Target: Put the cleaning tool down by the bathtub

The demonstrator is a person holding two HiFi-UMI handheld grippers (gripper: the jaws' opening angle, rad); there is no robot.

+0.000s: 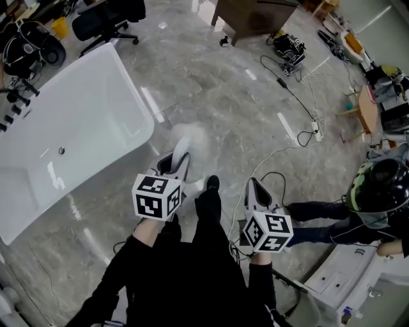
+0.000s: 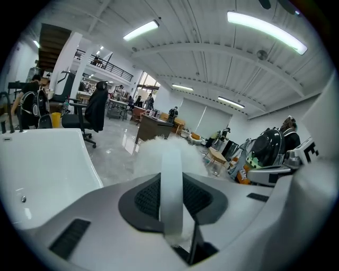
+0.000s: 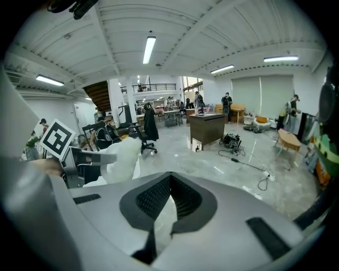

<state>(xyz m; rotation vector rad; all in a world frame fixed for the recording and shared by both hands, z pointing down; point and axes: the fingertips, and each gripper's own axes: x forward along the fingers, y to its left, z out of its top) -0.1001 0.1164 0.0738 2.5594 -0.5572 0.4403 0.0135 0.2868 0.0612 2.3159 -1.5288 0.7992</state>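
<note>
The grey marble floor [image 1: 217, 96] lies wide and open ahead, as far as the brown desk [image 1: 255, 16] at the far side. The white tub [image 1: 137, 96] fills the left, its long rim slanting down to a rounded corner near the grippers, with a strip of bare floor between. To the right a cable [image 1: 297, 102] crosses the floor, and a helmeted person [image 1: 377, 191] crouches low, well apart from the tub.

The left gripper [image 1: 183, 155] has its jaws clamped on the duster [image 1: 192, 137] by its flat white handle – the fluffy head sticks out past the tips, above the floor just beside the tub's corner. The right gripper [image 1: 251, 184] hangs over the floor to the right – jaws together, nothing between them.
</note>
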